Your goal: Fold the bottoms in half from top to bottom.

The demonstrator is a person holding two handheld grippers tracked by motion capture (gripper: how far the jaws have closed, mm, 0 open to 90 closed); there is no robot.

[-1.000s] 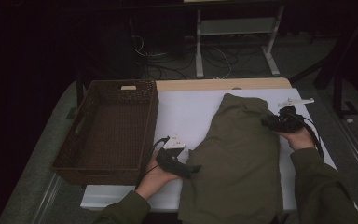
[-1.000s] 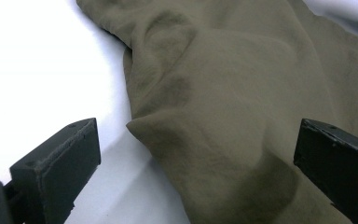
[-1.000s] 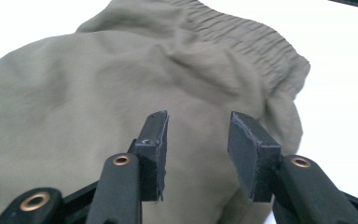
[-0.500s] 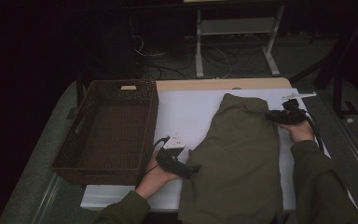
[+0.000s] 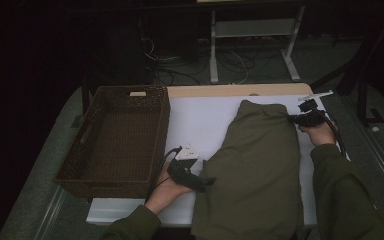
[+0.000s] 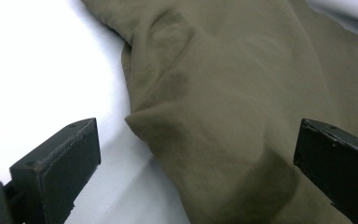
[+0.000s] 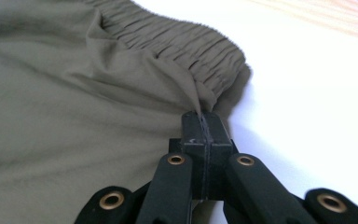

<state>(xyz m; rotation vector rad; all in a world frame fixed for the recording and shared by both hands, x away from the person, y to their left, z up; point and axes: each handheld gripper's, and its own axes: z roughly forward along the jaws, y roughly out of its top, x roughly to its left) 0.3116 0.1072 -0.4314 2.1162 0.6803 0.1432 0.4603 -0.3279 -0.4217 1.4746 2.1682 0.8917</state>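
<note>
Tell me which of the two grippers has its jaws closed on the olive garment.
The right gripper, pinching the olive garment just below its gathered waistband. The left gripper has jaws spread wide, fabric between them.

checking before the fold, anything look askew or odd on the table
The olive garment lies slanted, its lower end hanging over the near table edge. The right gripper pinches the fabric beside the gathered waistband; the basket looks fine.
</note>
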